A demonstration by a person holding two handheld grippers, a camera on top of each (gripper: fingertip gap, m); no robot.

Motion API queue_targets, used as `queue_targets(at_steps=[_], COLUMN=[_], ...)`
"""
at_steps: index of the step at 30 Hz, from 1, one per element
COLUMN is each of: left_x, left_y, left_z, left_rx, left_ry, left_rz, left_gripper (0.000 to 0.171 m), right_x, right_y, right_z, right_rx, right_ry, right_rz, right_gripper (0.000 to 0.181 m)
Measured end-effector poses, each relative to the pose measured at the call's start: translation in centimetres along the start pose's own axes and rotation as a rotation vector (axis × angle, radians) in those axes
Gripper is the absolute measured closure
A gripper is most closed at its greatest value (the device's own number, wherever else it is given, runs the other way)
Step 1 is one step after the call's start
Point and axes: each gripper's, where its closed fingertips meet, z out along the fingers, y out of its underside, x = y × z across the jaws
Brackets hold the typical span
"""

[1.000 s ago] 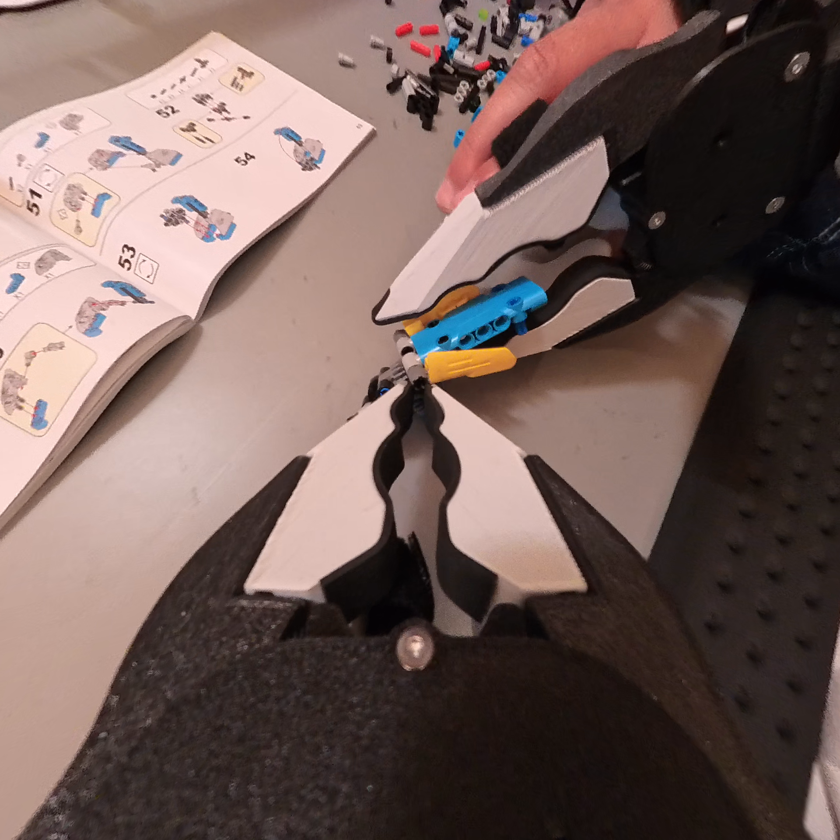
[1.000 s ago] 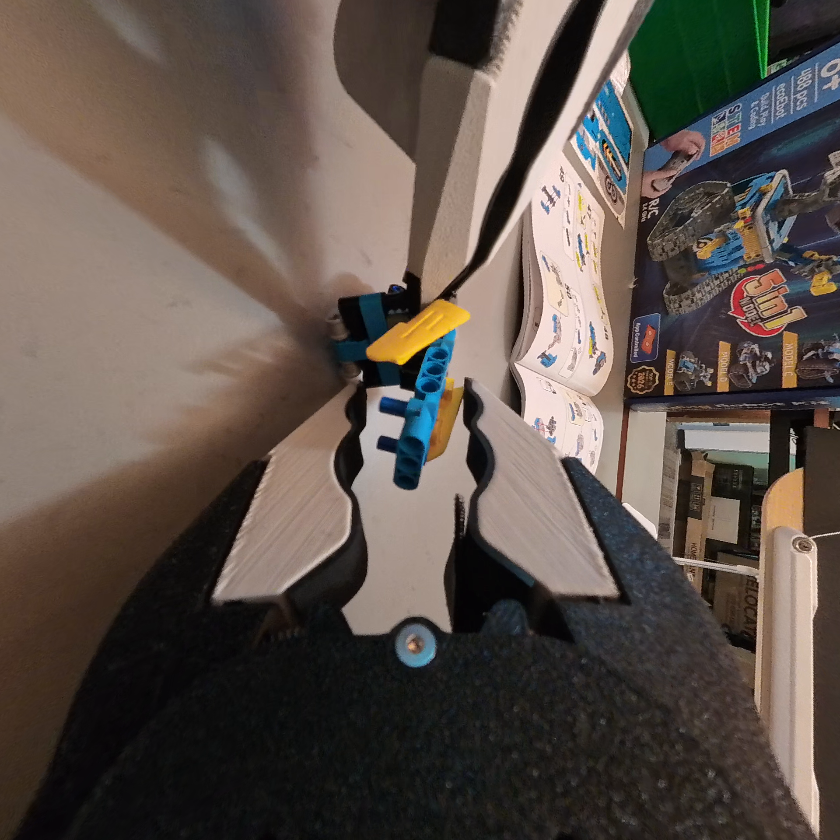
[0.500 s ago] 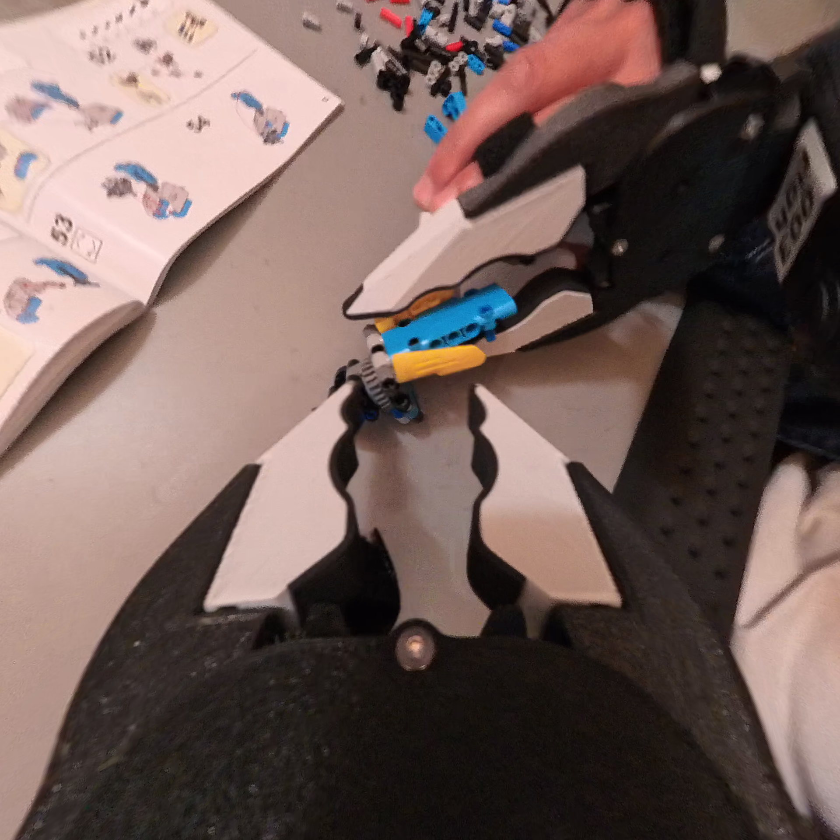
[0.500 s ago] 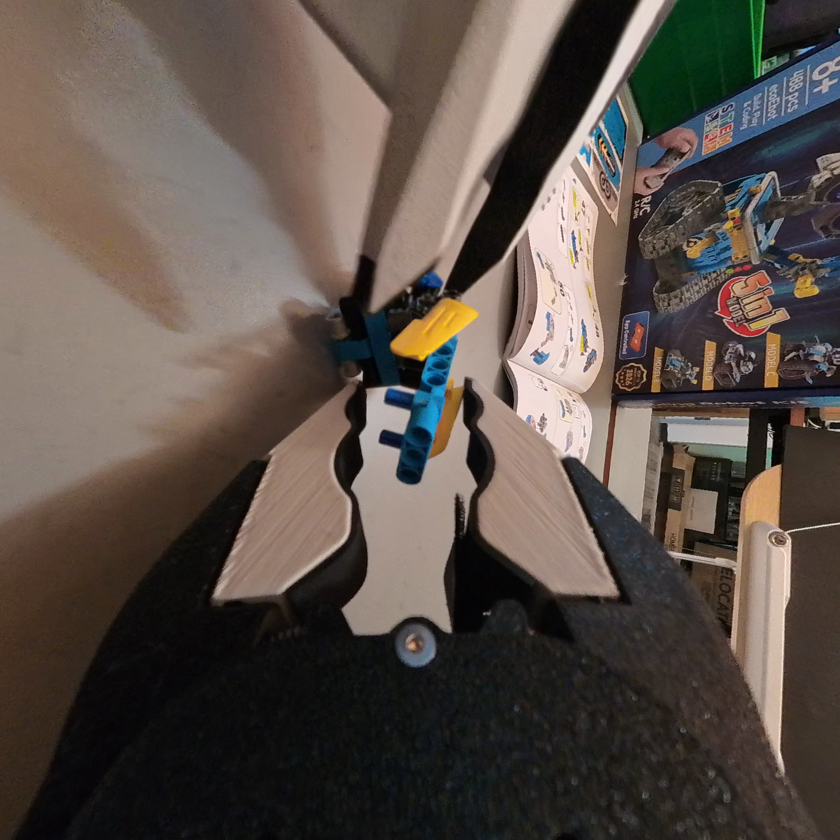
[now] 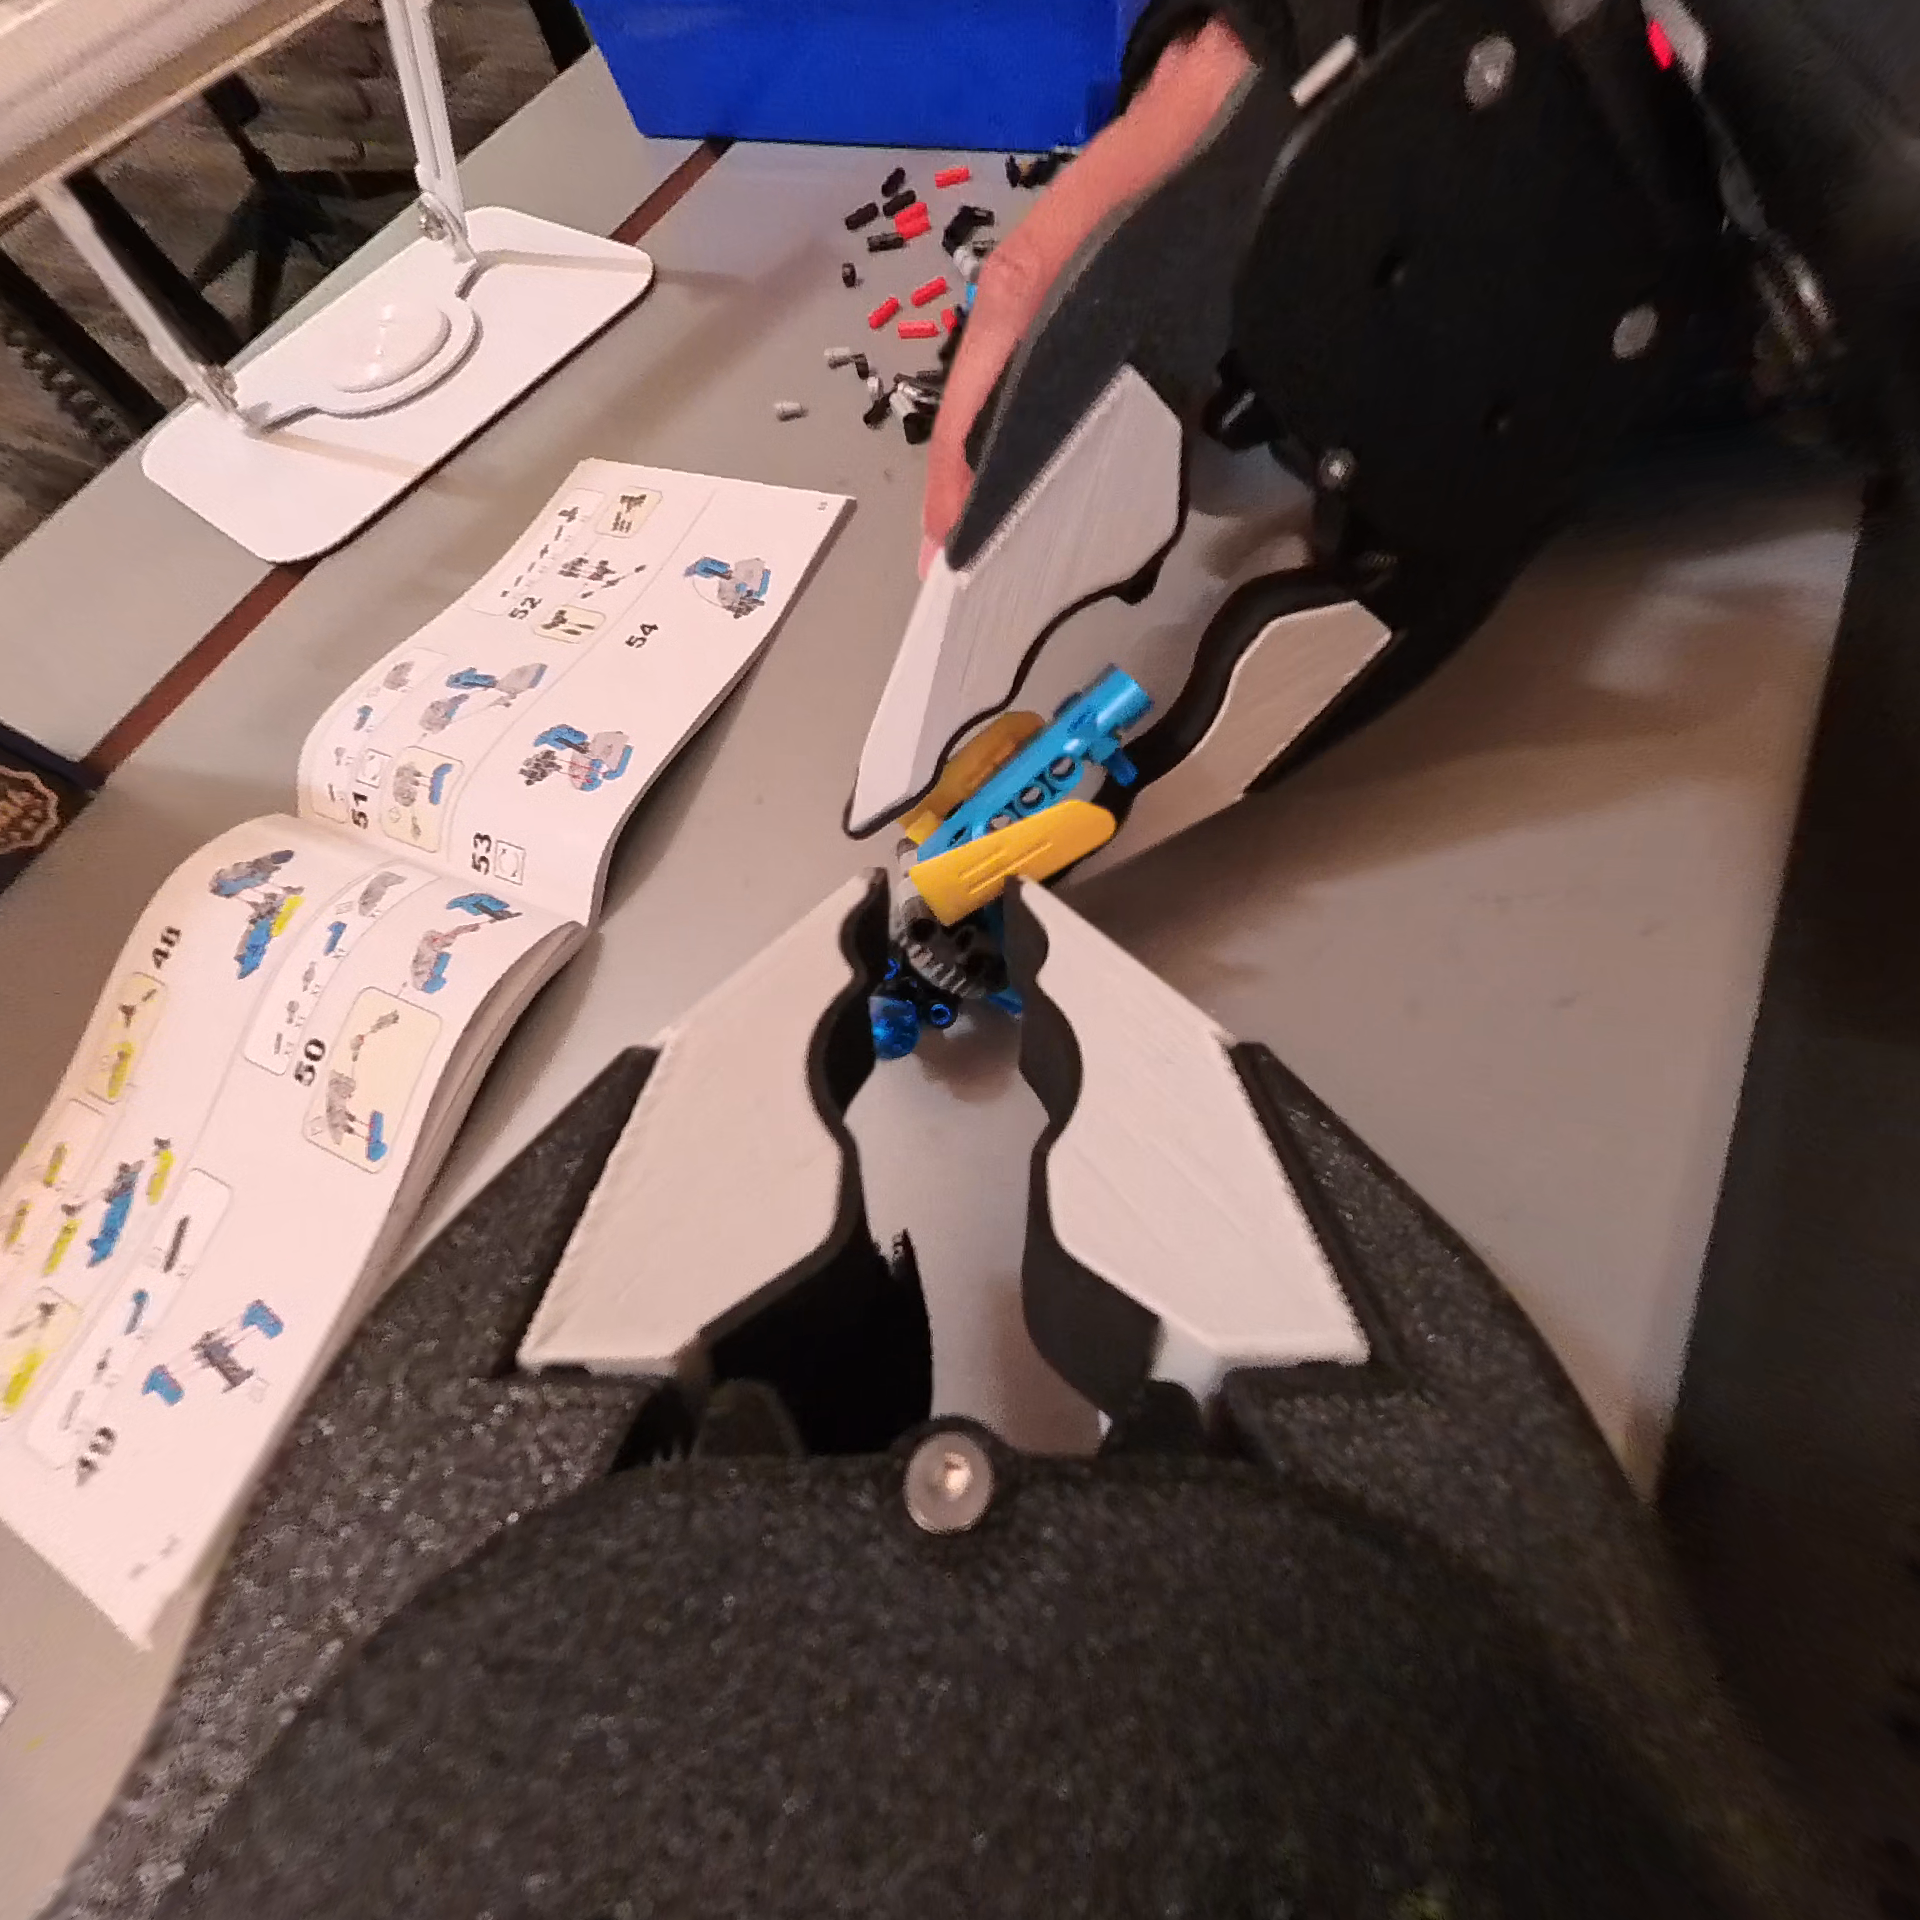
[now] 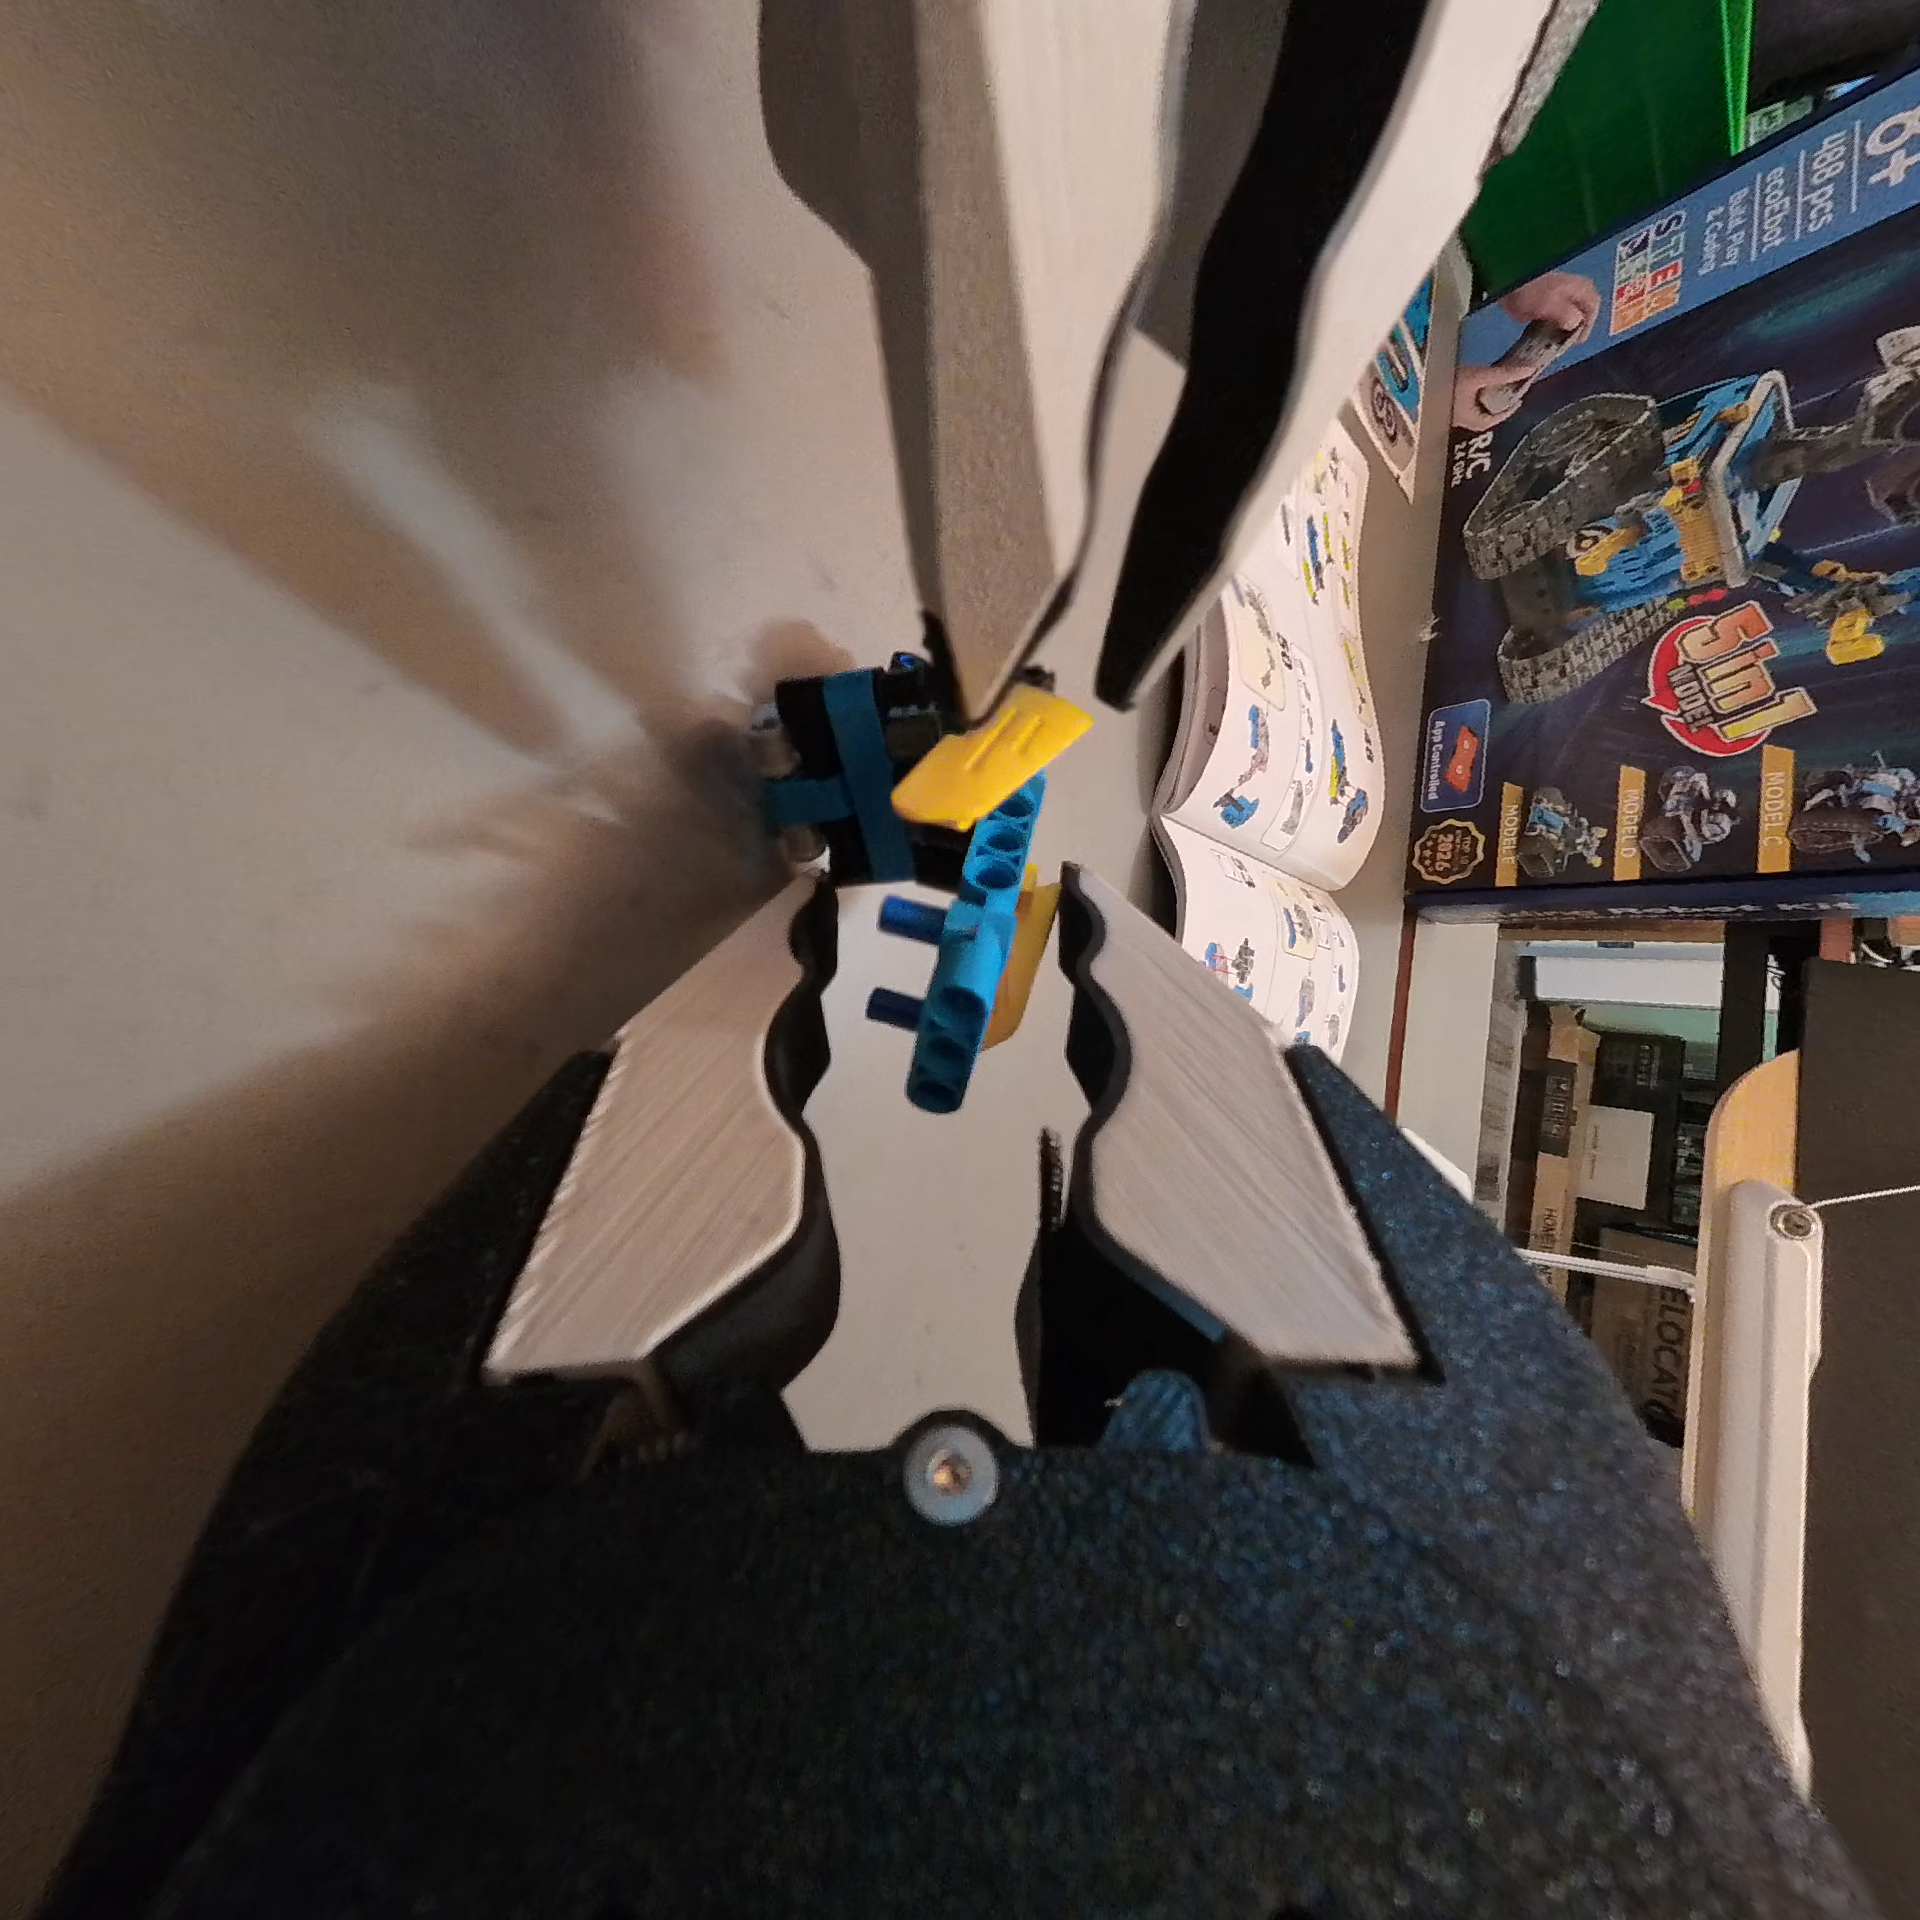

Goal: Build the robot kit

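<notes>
A small brick assembly, a blue holed beam with yellow panels and a black-and-grey gear end, is between both grippers, just over the grey table. My right gripper is shut on its blue beam; it shows from the side in the left wrist view. My left gripper is open, its tips on either side of the gear end. In the right wrist view one left fingertip touches the black part and the other stands apart from the yellow panel.
An open instruction booklet lies to the left, also in the right wrist view. A white stand base, several loose small pieces and a blue bin lie behind. A kit box stands beyond the booklet. A hand holds the right gripper. The grippers' ends are close to 5 cm from one another.
My left gripper was shut on the assembly's gear end, let go and opened wide, and has now narrowed around it. The right gripper kept hold of the assembly.
</notes>
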Motion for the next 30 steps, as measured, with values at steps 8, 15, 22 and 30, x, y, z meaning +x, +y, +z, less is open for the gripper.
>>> queue_targets(at_steps=[8, 15, 22, 30], left_x=[-0.4, -0.2, 0.8, 0.9], left_y=[1.1, 0.8, 0.7, 2.0], left_z=[1.0, 0.7, 0.4, 0.5], left_rx=[-0.105, -0.076, -0.057, -0.068], left_ry=[-0.080, 0.069, 0.106, -0.089], left_rz=[0.214, -0.070, -0.014, 0.321], left_gripper=[0.156, 0.160, 0.153, 0.130], right_x=[0.0, -0.2, -0.2, -0.2], right_y=[0.0, -0.2, -0.1, -0.2], right_z=[-0.1, -0.1, 0.0, -0.1], right_rx=[-0.006, 0.003, -0.001, 0.004], right_ry=[0.005, -0.005, -0.001, -0.005], right_rz=[-0.014, -0.011, -0.023, -0.015], right_gripper=[0.138, 0.138, 0.138, 0.139])
